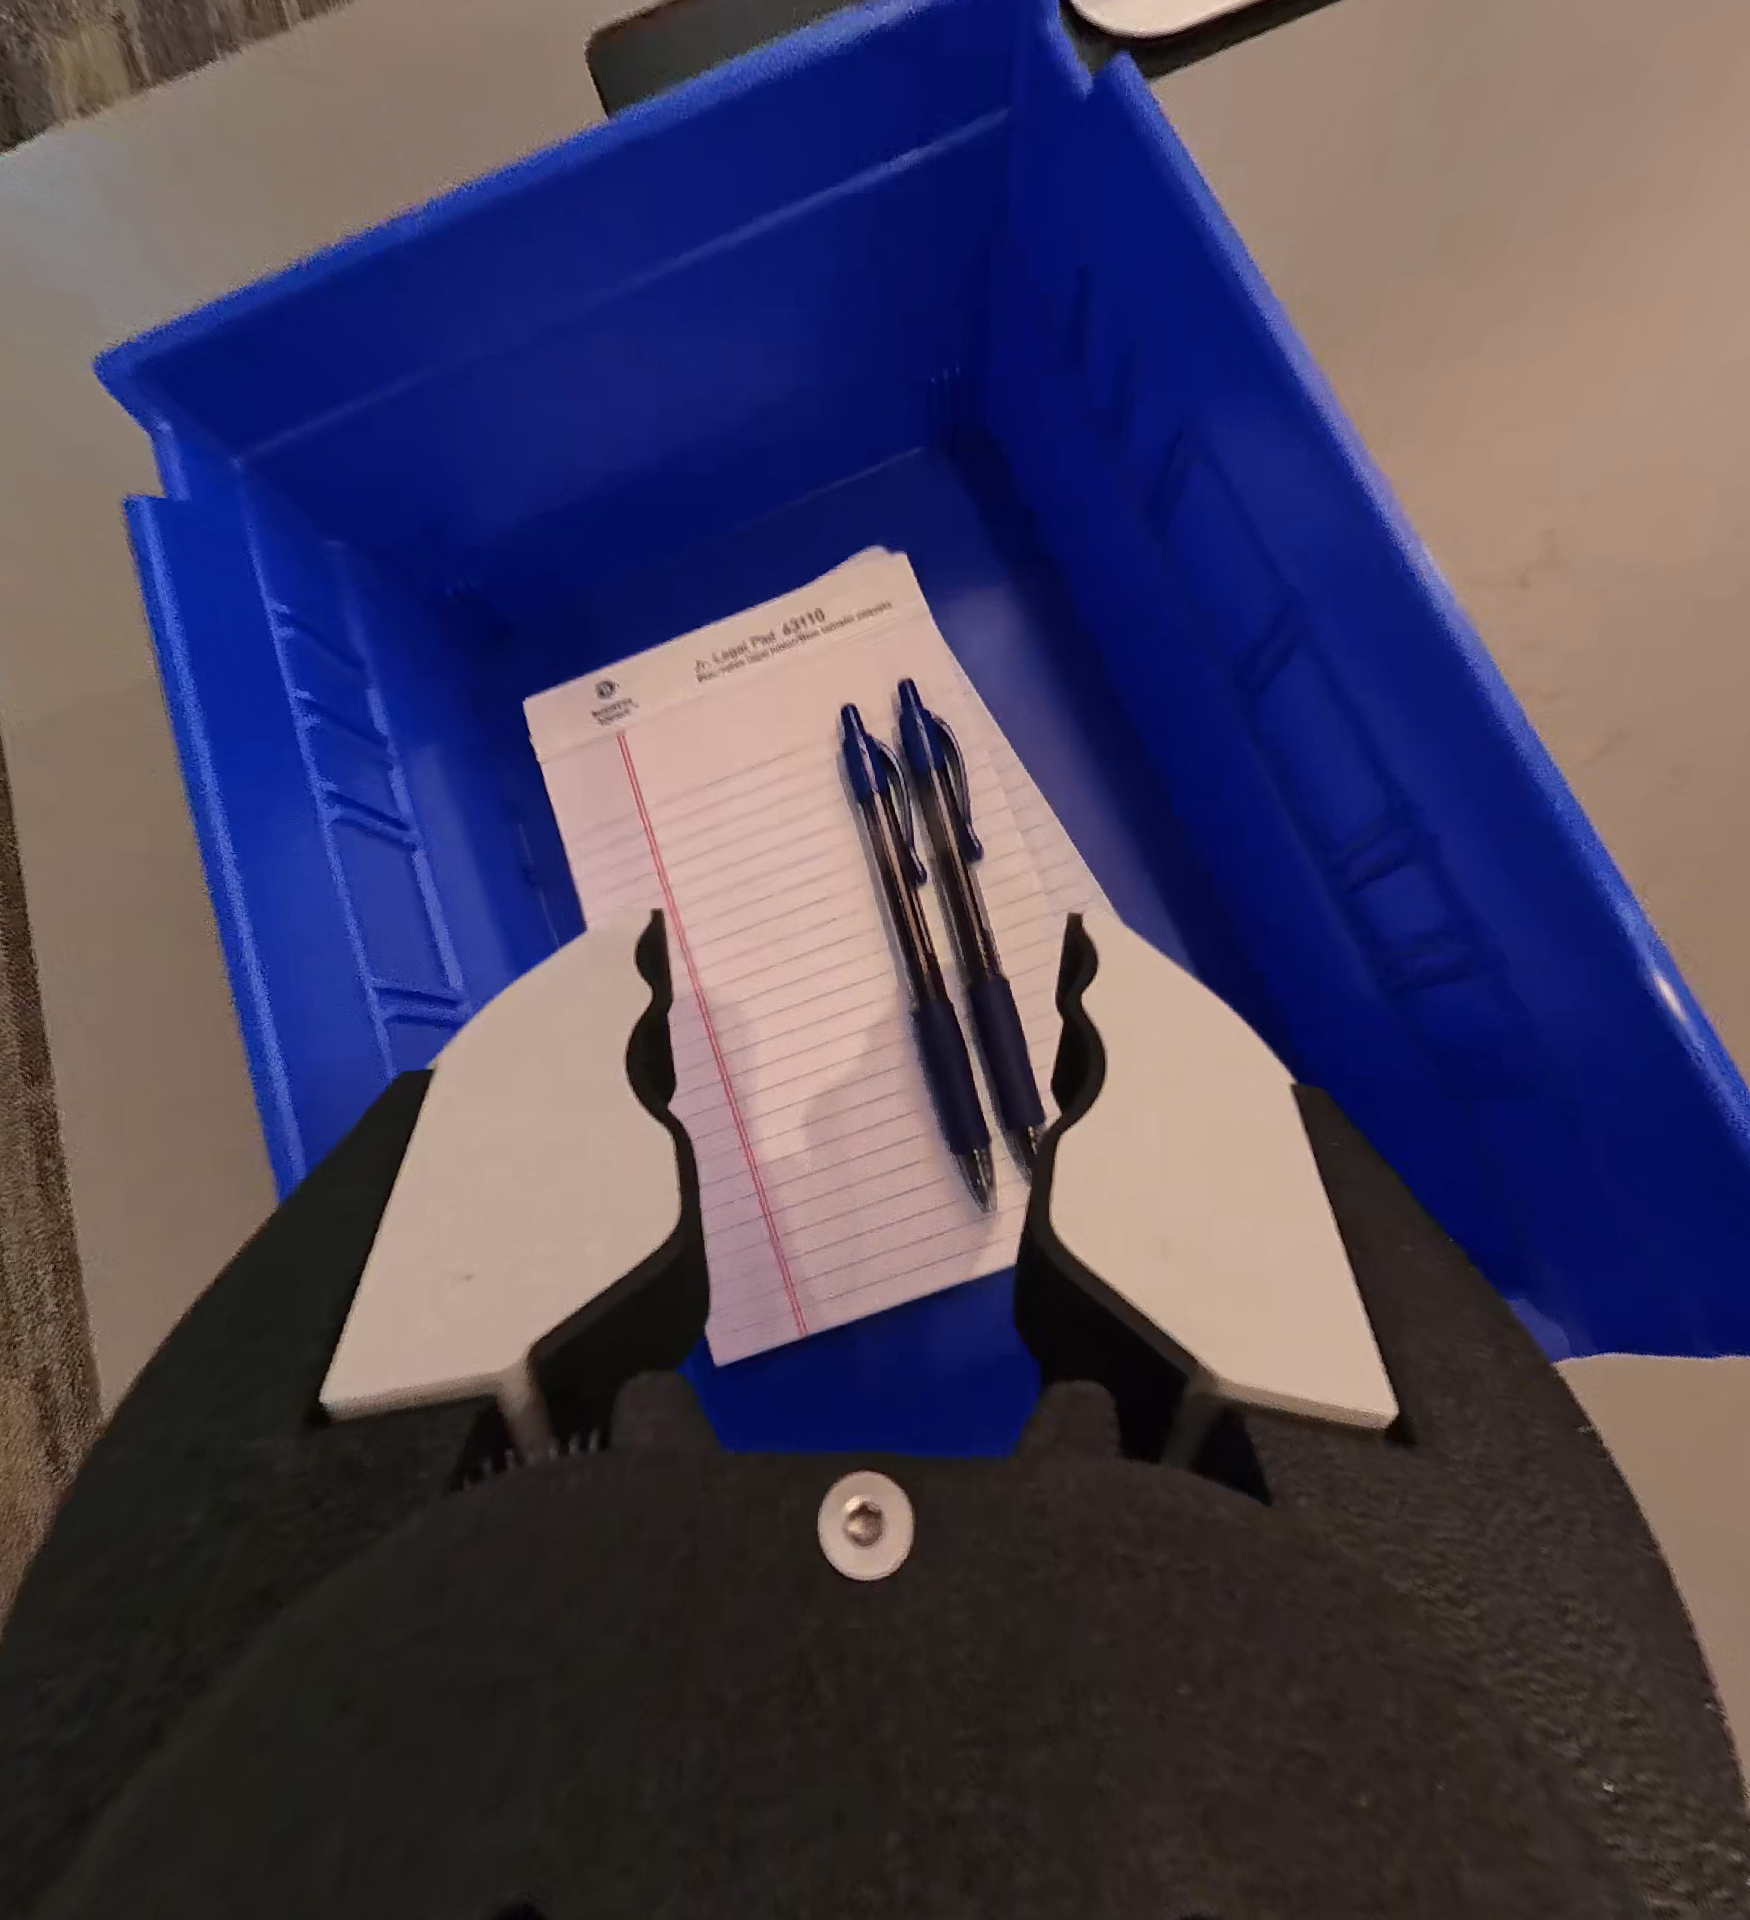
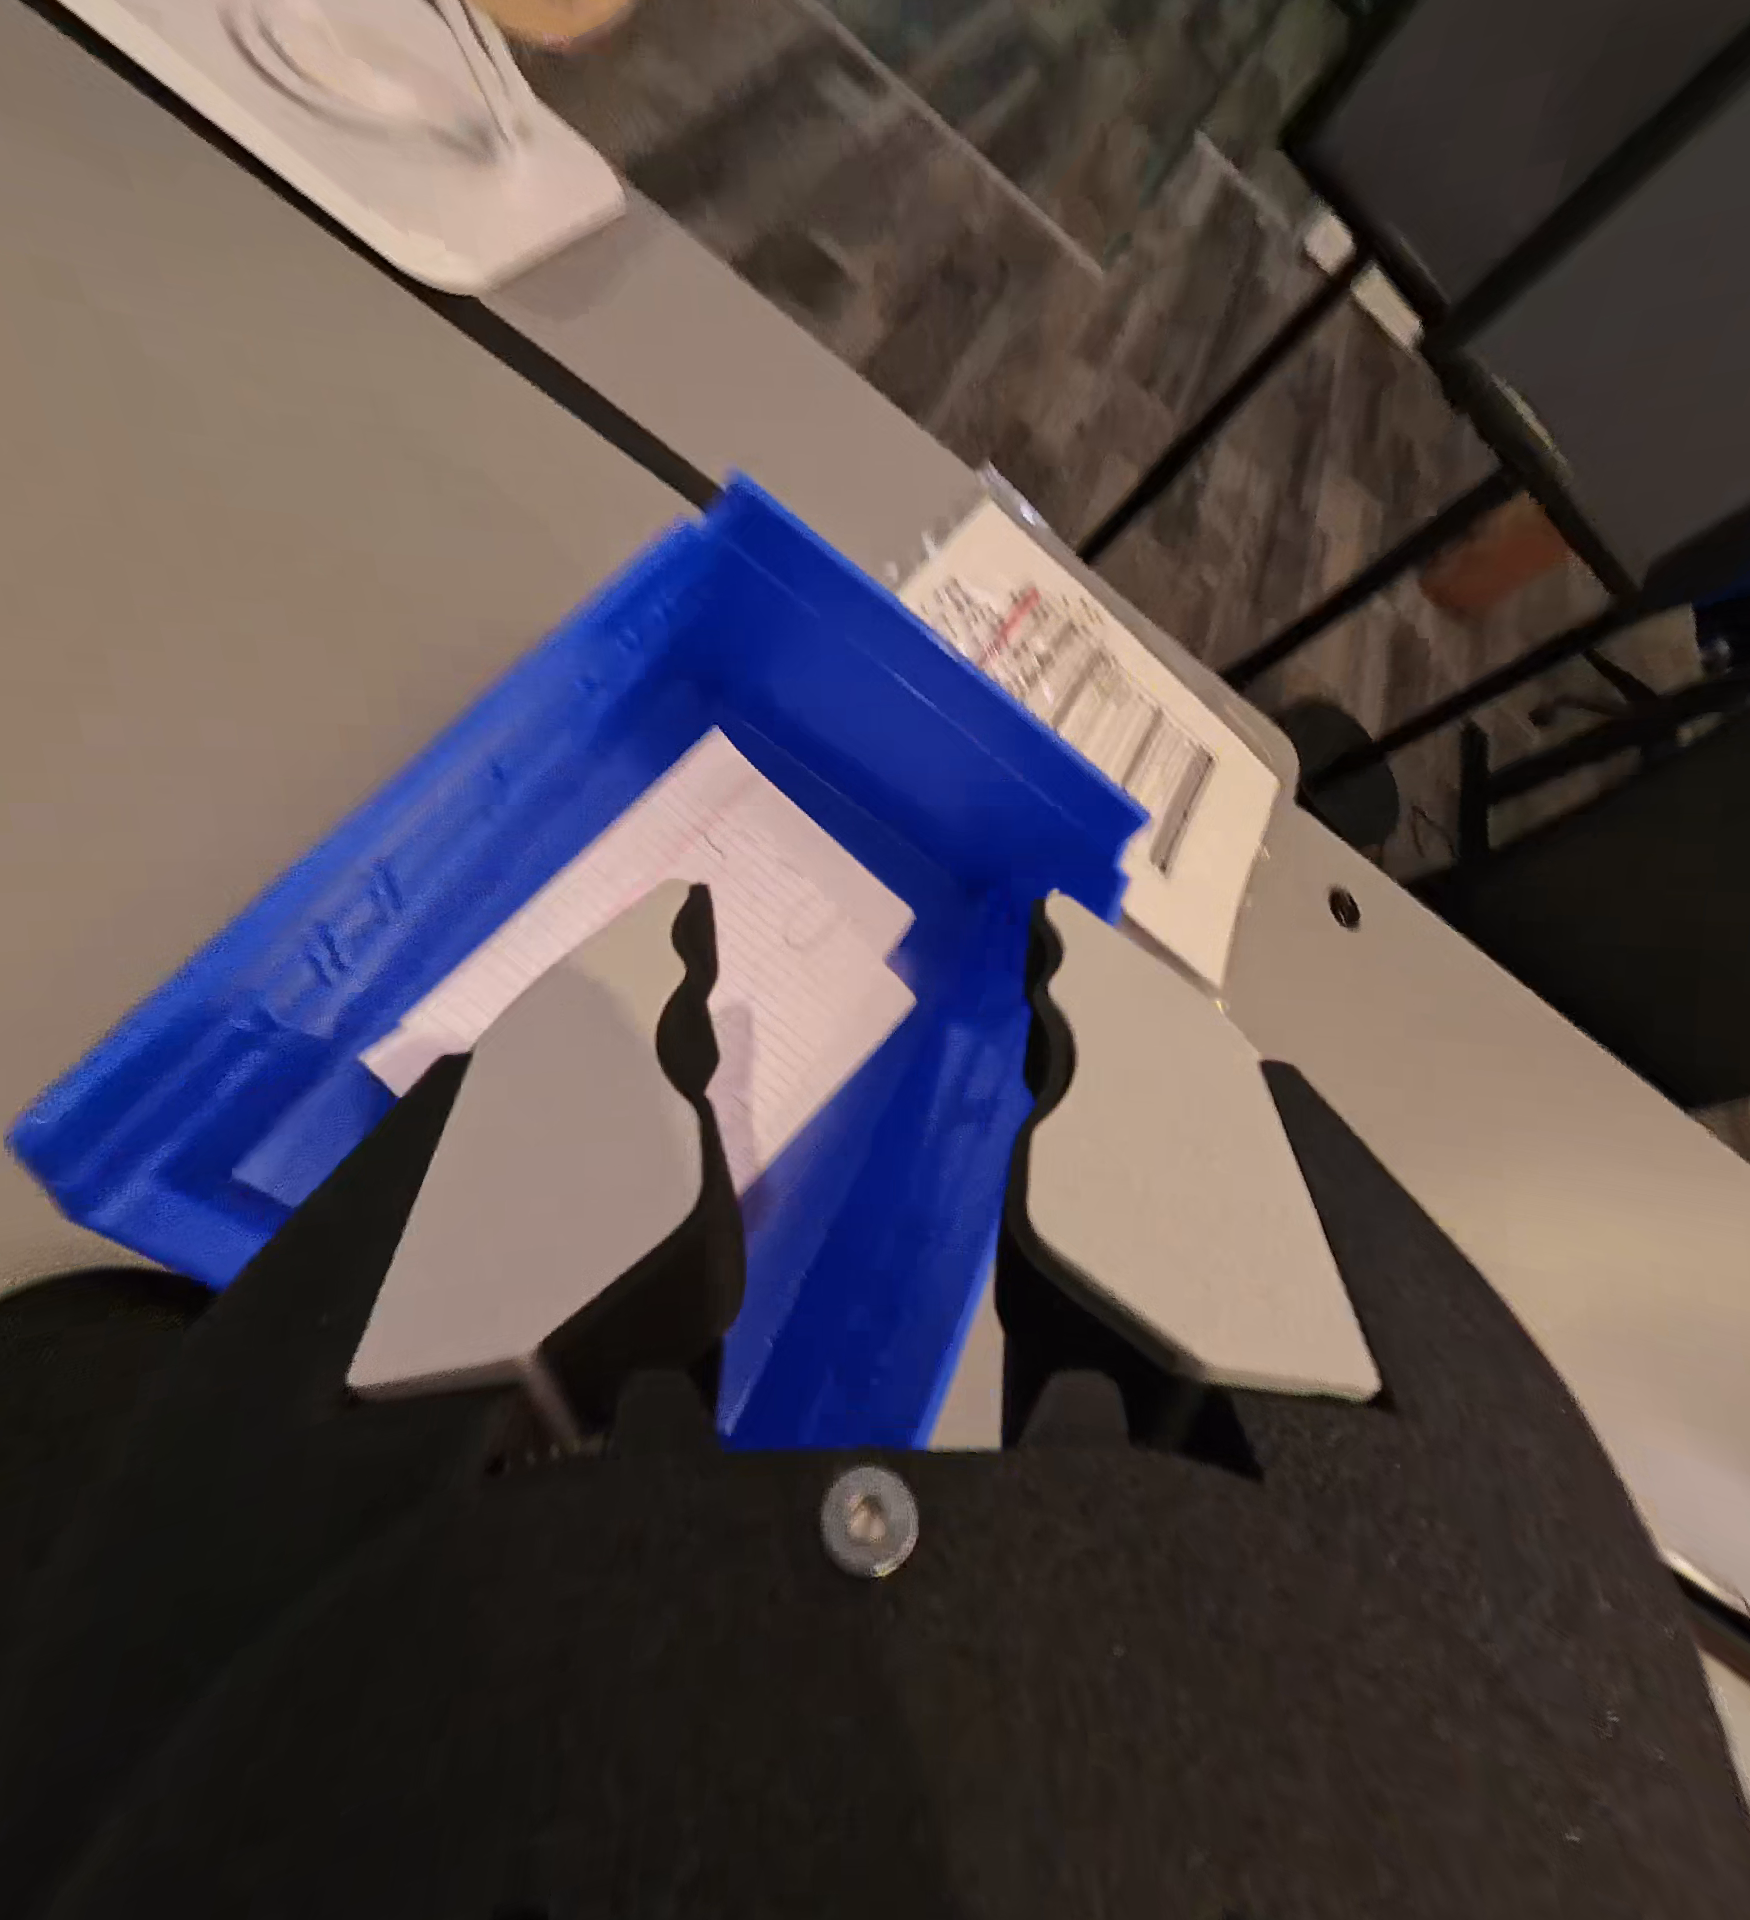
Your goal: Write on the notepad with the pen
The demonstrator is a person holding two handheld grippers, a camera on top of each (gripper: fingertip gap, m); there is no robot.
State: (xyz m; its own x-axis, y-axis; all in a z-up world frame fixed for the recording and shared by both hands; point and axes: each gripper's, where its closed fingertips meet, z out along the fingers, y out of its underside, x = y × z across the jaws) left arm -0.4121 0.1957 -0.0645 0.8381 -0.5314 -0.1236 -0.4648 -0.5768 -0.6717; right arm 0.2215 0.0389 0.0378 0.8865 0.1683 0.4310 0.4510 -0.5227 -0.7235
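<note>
Blue plastic bin (image 1: 1266, 582) on grey table (image 1: 1577, 312), printed sheet (image 2: 1110, 707) beside it

both tongs (image 1: 860, 935) (image 2: 866, 904): textured black bodies, grey plates, wavy black fingers, one silver screw.

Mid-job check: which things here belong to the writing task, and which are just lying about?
For the job:
- notepad, lying in the blue bin
- two blue pens, side by side on the notepad
- left gripper and right gripper, both open

Lying about:
- printed sheet on the table beside the bin
- white object, too blurred to identify
</note>
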